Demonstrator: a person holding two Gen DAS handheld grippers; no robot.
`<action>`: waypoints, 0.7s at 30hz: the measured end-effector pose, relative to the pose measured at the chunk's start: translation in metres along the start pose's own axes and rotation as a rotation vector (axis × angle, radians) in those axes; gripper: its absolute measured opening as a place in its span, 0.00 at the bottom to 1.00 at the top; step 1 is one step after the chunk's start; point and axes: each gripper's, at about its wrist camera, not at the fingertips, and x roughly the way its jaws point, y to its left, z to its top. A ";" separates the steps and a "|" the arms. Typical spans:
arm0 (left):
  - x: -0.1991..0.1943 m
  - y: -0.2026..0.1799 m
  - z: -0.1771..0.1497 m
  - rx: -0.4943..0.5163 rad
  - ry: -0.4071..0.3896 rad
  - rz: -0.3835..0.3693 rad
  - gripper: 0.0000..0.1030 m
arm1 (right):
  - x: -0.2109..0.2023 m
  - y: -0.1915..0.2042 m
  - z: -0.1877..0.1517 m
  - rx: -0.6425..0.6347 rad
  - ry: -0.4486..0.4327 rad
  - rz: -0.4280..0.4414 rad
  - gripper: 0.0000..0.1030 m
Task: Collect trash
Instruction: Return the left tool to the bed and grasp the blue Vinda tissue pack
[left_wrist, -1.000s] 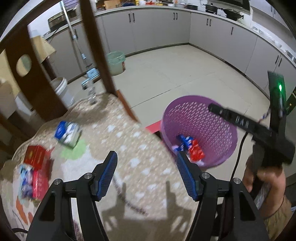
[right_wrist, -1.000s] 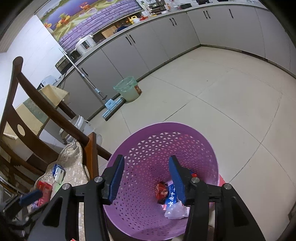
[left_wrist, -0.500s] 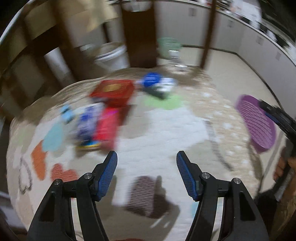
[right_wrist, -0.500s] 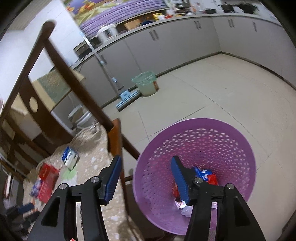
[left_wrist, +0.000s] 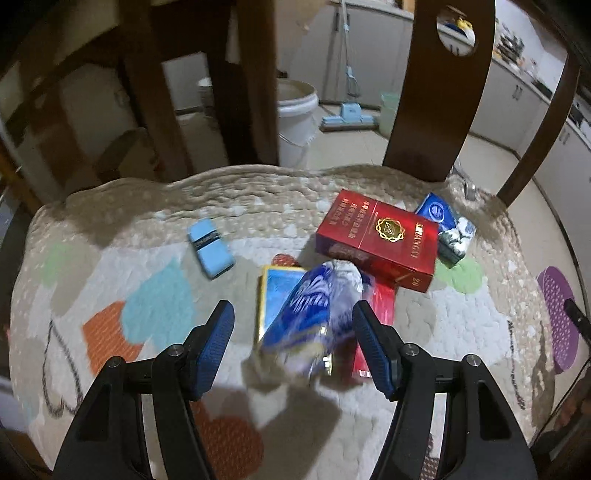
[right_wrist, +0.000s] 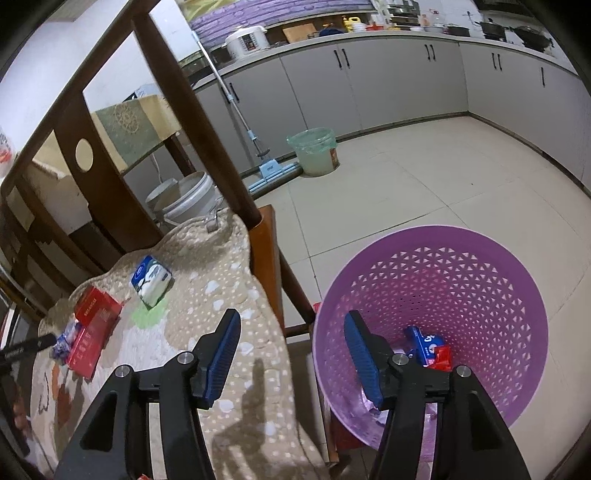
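Left gripper (left_wrist: 291, 347) open astride a blue wrapper (left_wrist: 314, 314); lower, then pinch its middle. Right gripper (right_wrist: 291, 354) opening, empty, by the basket (right_wrist: 461, 258).

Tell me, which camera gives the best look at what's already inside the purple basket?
The right wrist view. It looks down into the purple basket, showing blue and red wrappers at the bottom. The left wrist view catches only a sliver of the basket at its right edge, past the chair cushion; its contents are hidden.

Each black plastic gripper, left (left_wrist: 293, 345) and right (right_wrist: 291, 352), carries two ribbed blue pads (left_wrist: 216, 345) and silver screws.
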 end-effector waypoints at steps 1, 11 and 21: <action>0.006 -0.001 0.002 0.013 0.011 -0.002 0.63 | 0.001 0.003 0.000 -0.010 0.000 0.001 0.61; -0.003 0.003 -0.017 -0.034 0.026 -0.080 0.22 | 0.011 0.023 -0.010 -0.066 0.020 -0.006 0.61; -0.038 0.042 -0.029 -0.063 -0.153 -0.089 0.23 | -0.004 0.065 -0.044 -0.175 0.037 -0.066 0.61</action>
